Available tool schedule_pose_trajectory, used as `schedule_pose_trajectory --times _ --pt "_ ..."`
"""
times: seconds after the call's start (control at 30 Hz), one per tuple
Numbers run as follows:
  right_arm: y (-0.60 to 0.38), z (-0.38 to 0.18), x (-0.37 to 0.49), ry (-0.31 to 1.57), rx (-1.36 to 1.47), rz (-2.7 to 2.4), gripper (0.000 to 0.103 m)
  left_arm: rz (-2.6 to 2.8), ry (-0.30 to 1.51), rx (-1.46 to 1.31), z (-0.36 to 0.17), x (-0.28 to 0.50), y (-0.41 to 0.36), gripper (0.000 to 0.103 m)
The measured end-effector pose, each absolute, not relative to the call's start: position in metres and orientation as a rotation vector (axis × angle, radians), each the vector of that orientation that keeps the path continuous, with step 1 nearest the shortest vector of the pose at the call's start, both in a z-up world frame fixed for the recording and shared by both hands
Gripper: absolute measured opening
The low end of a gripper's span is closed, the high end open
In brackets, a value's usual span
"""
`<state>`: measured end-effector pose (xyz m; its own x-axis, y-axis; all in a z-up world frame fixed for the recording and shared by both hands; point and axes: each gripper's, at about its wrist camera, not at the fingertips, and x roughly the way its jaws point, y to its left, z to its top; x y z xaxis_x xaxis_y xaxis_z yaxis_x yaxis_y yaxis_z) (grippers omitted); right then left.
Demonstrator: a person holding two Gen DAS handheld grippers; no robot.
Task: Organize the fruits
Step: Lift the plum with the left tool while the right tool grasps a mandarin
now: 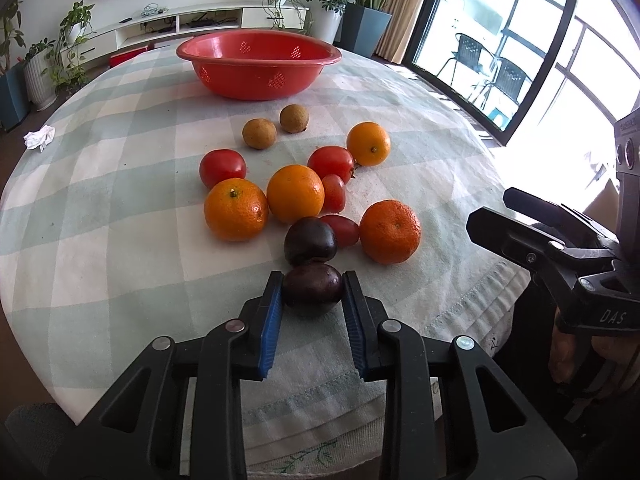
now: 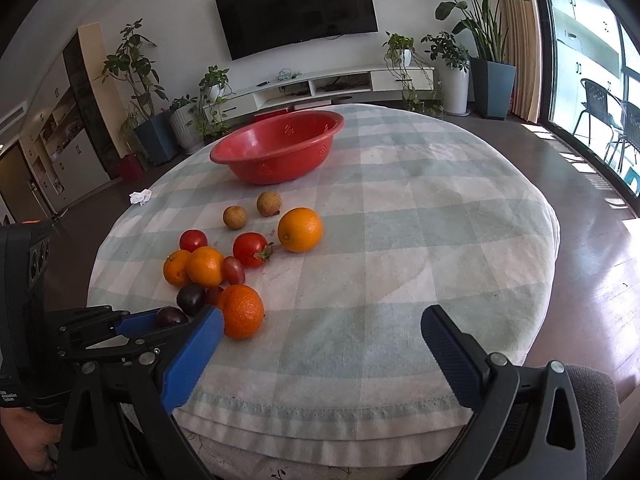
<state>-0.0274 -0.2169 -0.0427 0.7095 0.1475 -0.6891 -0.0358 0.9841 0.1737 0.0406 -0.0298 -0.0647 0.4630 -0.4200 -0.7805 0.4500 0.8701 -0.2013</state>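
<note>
Left wrist view: the left gripper (image 1: 313, 294) pinches a plum (image 1: 313, 289) between blue pads near the table's (image 1: 120, 240) near edge. A second plum (image 1: 310, 241) touches it just behind, blocking the way forward, with tomatoes (image 1: 222, 167) and oranges (image 1: 235, 209) crowded beyond. A red colander (image 1: 256, 62) sits toward the far edge. The right gripper (image 2: 320, 334) gapes wide, holding nothing.

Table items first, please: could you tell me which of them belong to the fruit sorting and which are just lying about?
Job:
- dark plum, clamped by the left gripper
- second plum
- oranges
- tomatoes
- two brown fruits
- red basket, empty

Lying about:
- crumpled tissue
- checked tablecloth

The right gripper is open, holding nothing.
</note>
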Motion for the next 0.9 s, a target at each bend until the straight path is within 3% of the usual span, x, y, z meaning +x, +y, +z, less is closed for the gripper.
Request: schedule_pose_trajectory --times 0.2,0.37,0.73,0.9 --pt "-0.196 -0.048 -0.014 0.807 0.087 0.164 0.097 -0.53 0.927 -0.012 -0.058 0.036 -0.012 0.027" --pt "-0.177 -0.061 0.001 0.872 0.054 0.229 0.084 -0.526 0.922 -0.04 -0.057 0.034 0.001 0.027" --pt "-0.163 -0.076 0.017 0.917 0.006 0.247 0.068 -0.527 0.928 -0.068 -0.063 0.033 0.01 0.027" --pt "-0.162 -0.077 0.017 0.91 -0.012 0.256 0.055 -0.519 0.927 -0.064 -0.064 0.033 0.009 0.027"
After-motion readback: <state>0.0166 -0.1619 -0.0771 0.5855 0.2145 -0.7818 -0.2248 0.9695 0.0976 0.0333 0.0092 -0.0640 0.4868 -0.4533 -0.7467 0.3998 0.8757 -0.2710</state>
